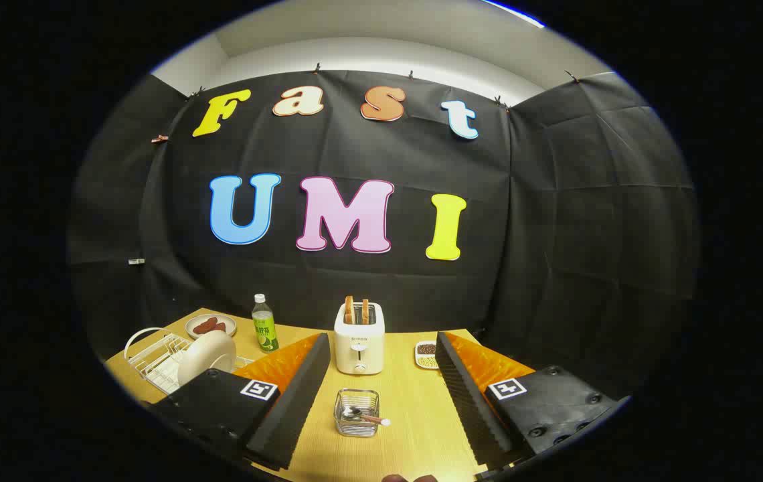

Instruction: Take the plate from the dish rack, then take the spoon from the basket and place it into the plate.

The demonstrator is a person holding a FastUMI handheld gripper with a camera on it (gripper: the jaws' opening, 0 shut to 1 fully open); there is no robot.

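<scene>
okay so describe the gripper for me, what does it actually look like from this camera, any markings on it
The gripper has two long wedge-shaped fingers with finely ribbed inner faces, like rows of small ridges. Each finger sits on a blocky black mount, and each mount carries a square black-and-white tag on its top. The right-hand mount has several round screw recesses in its housing. No cables are visible.

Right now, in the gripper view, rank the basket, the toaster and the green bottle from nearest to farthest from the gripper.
The gripper is open, holding nothing.
1. Basket, with the spoon in it: between the fingers, nearest.
2. Toaster: just beyond the basket, straight ahead, with toast in its slots.
3. Green bottle: farthest, back to the left of the toaster, behind the dish rack.
</scene>
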